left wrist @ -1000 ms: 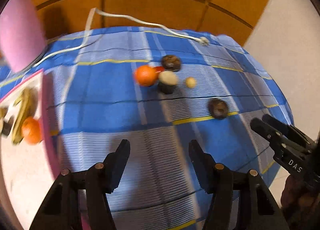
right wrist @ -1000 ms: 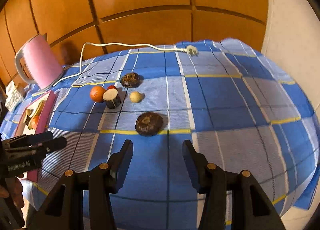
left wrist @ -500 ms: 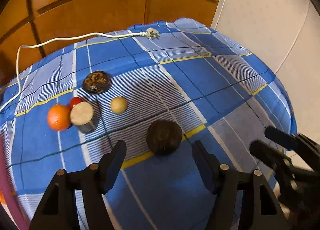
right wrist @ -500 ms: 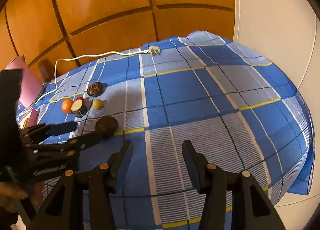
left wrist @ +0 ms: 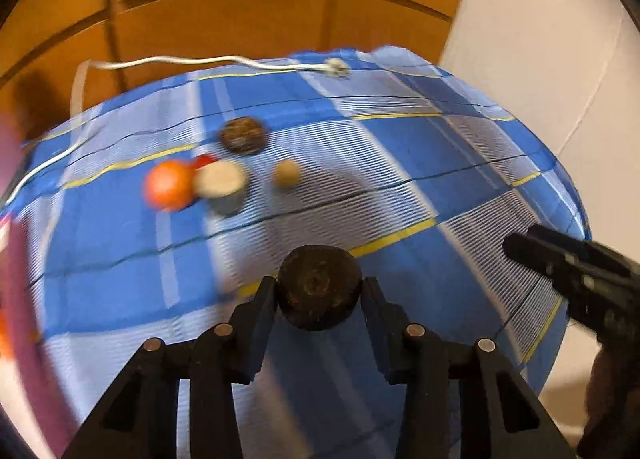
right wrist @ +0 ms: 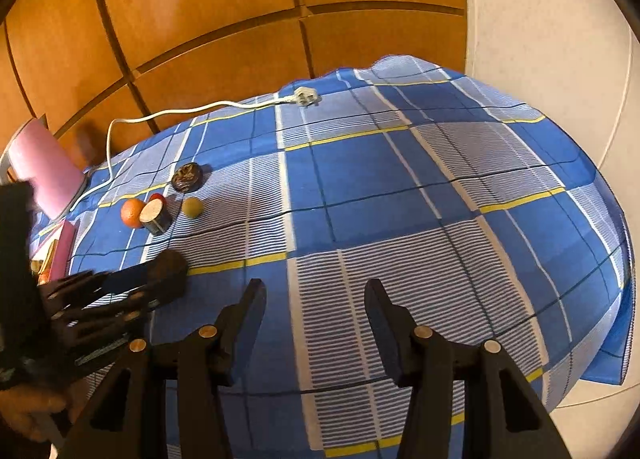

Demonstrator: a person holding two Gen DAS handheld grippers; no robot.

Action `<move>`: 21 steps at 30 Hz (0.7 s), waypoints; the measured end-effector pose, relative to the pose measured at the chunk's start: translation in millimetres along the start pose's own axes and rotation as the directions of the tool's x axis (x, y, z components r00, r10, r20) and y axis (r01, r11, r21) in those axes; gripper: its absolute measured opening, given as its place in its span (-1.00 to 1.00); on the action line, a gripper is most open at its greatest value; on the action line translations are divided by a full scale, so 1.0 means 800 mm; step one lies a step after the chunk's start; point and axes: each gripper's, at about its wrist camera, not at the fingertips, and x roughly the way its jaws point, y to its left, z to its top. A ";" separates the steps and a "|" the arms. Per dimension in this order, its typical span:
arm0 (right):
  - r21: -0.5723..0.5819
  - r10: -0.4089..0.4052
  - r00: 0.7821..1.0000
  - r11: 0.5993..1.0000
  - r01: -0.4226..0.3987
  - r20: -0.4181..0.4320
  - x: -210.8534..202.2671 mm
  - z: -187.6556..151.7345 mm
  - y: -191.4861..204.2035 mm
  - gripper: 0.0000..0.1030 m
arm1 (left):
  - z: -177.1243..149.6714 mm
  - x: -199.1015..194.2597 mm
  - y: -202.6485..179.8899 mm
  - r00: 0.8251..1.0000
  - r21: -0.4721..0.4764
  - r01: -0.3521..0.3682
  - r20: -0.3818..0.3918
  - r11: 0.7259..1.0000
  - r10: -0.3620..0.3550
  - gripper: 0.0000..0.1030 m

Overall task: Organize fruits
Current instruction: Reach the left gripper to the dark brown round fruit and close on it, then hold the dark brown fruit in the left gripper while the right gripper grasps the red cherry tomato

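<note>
On the striped blue plaid cloth (left wrist: 400, 163), a round, dark, rough-skinned fruit (left wrist: 319, 291) sits between the closing left gripper (left wrist: 319, 293) jaws (both pads touching it), while the right gripper (right wrist: 316, 307) stands apart, empty.

We see a woven cotton-like tablecloth (right wrist: 400, 187) in blue plaid, matt, with fine ribbed white striping. Behind it stands glossy varnished wood panelling (right wrist: 224, 19) that catches the light. The wall (right wrist: 540, 19) at right looks smooth and matt. The left gripper (left wrist: 319, 291) and right gripper (right wrist: 314, 299) are matt black plastic with small shiny metal pins. The dark brown fruit (left wrist: 319, 291) has a dull, rough skin; the orange (right wrist: 133, 212) looks dimpled, with a slight sheen. The white cord (right wrist: 200, 109) is smooth plastic, and so is the pink kettle (right wrist: 44, 167).
</note>
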 end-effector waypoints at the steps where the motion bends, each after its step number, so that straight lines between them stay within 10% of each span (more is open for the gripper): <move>1: -0.009 0.011 1.000 1.000 -0.011 -0.004 0.002 0.000 0.007 0.01 | -0.006 -0.007 0.009 1.000 -0.014 -0.011 0.007 1.000 0.011 -0.16; 21: -0.162 0.223 0.967 0.957 -0.241 -0.123 0.034 0.039 0.120 0.01 | -0.075 -0.030 0.069 0.997 -0.094 -0.055 0.049 0.994 0.060 -0.16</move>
